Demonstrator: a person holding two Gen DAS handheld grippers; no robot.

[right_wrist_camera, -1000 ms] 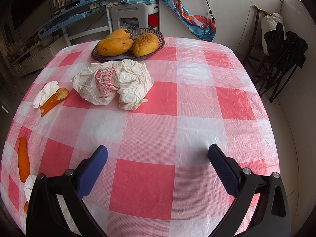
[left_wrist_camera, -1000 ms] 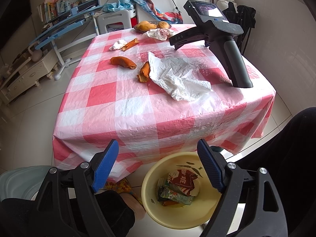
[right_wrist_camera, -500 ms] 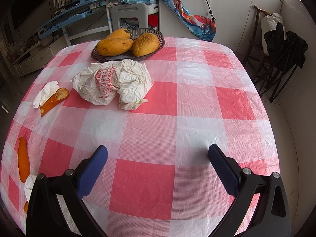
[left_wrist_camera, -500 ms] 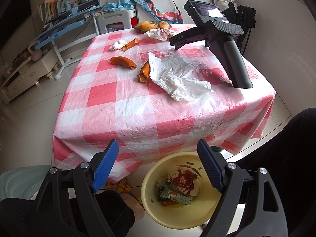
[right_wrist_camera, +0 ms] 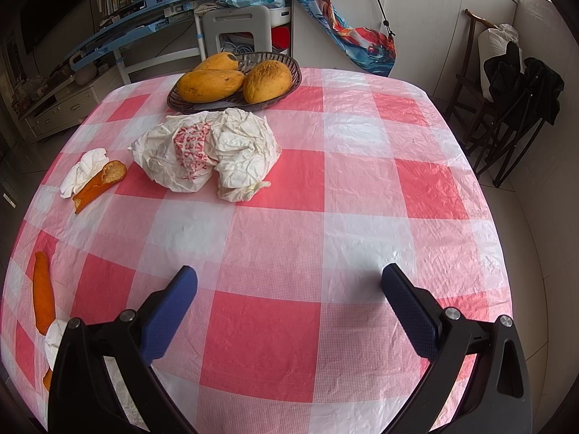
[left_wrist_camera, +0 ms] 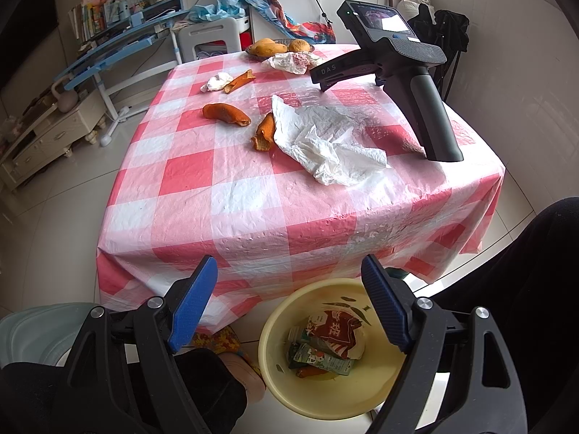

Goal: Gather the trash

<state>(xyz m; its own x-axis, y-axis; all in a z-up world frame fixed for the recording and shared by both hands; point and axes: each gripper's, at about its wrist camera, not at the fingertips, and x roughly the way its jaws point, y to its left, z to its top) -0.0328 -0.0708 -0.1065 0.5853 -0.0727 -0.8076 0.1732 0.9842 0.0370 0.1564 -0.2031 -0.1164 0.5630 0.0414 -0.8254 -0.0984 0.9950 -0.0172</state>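
Checked table [left_wrist_camera: 253, 195], peels [left_wrist_camera: 226, 113], crumpled tissue [left_wrist_camera: 325, 144], paper wrapper [right_wrist_camera: 206, 152], fruit basket [right_wrist_camera: 289, 68], floor basin [left_wrist_camera: 275, 372]

Pale tiled floor [left_wrist_camera: 54, 217], white cabinets [right_wrist_camera: 427, 11] (daylit), blue desk [left_wrist_camera: 119, 47].

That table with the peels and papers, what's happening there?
A person is clearing trash with a gripper in each hand. Both the left gripper and the right gripper are open and empty. Some wrappers already lie in the yellow basin on the floor. Orange peels, a big crumpled tissue and a balled paper wrapper are on the checked table.
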